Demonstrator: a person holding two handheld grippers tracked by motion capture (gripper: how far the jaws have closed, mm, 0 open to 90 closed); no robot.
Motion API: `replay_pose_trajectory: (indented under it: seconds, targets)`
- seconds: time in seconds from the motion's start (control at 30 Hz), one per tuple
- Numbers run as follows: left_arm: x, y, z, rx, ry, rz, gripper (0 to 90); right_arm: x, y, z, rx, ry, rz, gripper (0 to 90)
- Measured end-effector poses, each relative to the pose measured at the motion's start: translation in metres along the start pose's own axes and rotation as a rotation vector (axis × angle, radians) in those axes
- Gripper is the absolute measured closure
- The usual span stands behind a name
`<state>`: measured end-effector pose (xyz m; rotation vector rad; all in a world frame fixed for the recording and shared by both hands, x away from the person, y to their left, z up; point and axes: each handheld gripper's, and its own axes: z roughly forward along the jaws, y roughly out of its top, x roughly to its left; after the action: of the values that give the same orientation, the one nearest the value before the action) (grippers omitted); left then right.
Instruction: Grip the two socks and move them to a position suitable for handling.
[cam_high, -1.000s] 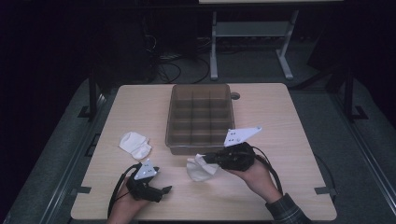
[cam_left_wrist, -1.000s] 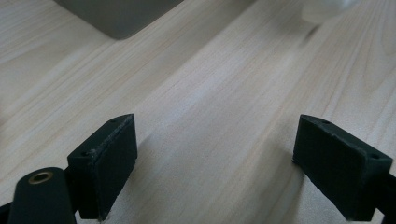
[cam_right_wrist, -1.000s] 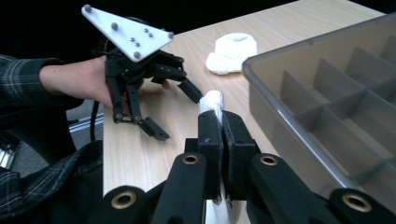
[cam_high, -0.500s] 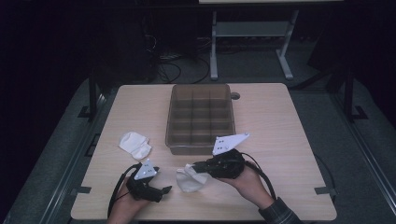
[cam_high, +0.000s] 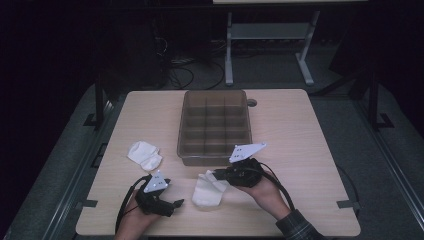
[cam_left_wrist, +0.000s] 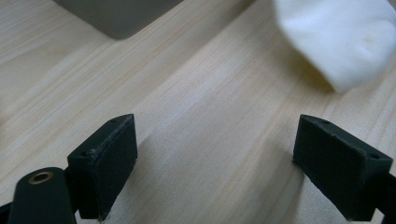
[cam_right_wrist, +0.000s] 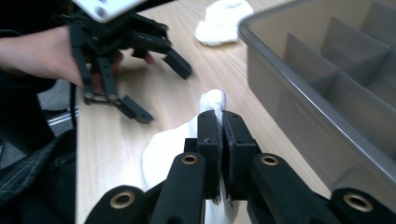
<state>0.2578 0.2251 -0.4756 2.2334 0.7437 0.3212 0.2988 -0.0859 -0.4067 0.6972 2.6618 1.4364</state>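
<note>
- Socks were what I had in hand: one white sock (cam_high: 144, 154) lay bunched on the desk (cam_high: 310, 135) at the far left, well apart from both tongs and untouched.
- My left tongs (cam_high: 176, 204) rested low near the front edge of the desk, released, jaws spread wide with bare wood between them in the left gripper view.
- From those left tongs (cam_left_wrist: 229, 158), the held sock (cam_left_wrist: 337, 39) lay ahead and off to the right, near but not touching either pad.
- That held sock (cam_high: 208, 190) sat between my two tongs, draped on the desk with its long axis running roughly from the front edge up toward the tray (cam_high: 215, 102).
- My right tongs (cam_high: 214, 174) were clenched on the sock's upper end; in the right gripper view the right tongs (cam_right_wrist: 221, 128) had white cloth pinched between the shut jaws, and the rest of the held sock (cam_right_wrist: 163, 154) trailed down onto the desk.
- I judged that the free lower end lay closer to my left tongs, so the left hand was the one to reach rightward for it.
- Just right of the sock's pinched end, the compartmented tray (cam_right_wrist: 327, 88) stood with its near wall beside my right tongs, its cells looking bare.
</note>
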Motion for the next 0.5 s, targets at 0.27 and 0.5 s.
replay_pose_trajectory:
  seconds: [0.27, 0.5]
  targets:
    - [0.000, 0.000, 0.000, 0.000, 0.000, 0.000, 13.1, -0.013, -0.011, 0.010, 0.034, -0.052, 0.020, 85.4]
    - [0.000, 0.000, 0.000, 0.002, 0.000, 0.003, 13.1, -0.023, -0.020, 0.018, 0.076, -0.095, 0.031, 82.9]
